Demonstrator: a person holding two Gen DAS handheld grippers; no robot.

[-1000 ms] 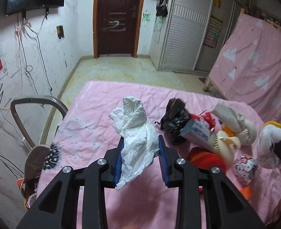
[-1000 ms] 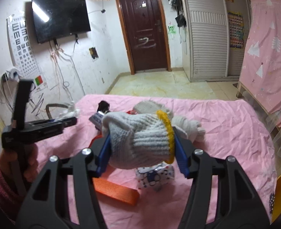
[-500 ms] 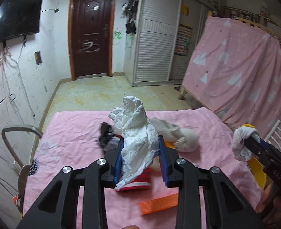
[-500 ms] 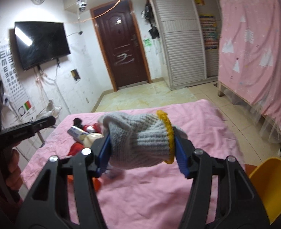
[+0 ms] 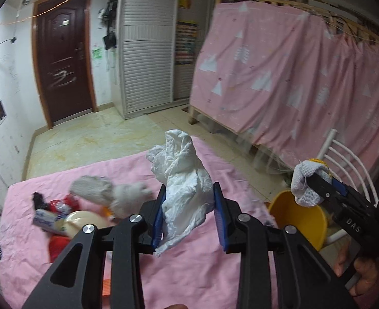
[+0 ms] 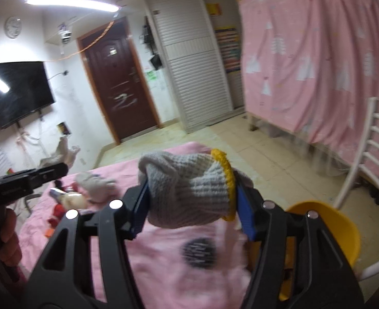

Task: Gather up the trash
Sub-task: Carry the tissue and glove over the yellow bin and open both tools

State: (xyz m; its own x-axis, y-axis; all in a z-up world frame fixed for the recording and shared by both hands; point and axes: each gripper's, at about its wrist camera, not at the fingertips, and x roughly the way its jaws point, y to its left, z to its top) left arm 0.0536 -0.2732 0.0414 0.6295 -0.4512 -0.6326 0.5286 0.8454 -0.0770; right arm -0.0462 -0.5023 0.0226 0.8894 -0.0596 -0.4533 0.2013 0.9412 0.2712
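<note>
Above the pink bedcover (image 5: 189, 270): left gripper (image 5: 188, 209) clamped on crumpled white tissue (image 5: 183, 177), tissue rising past the blue finger pads (image 5: 158, 216) and hanging below them. Near the bed's right edge: right gripper (image 6: 192, 206) clamped on grey knit glove (image 6: 186, 190) with yellow cuff, held over the cover beside the yellow bin (image 6: 341, 231). Beside the bin, against the pink curtain (image 5: 292, 77): white chair (image 6: 369, 159). At far left of the cover: loose pile of remaining items (image 5: 86, 206), blurred, including a second grey glove (image 5: 94, 189).
</note>
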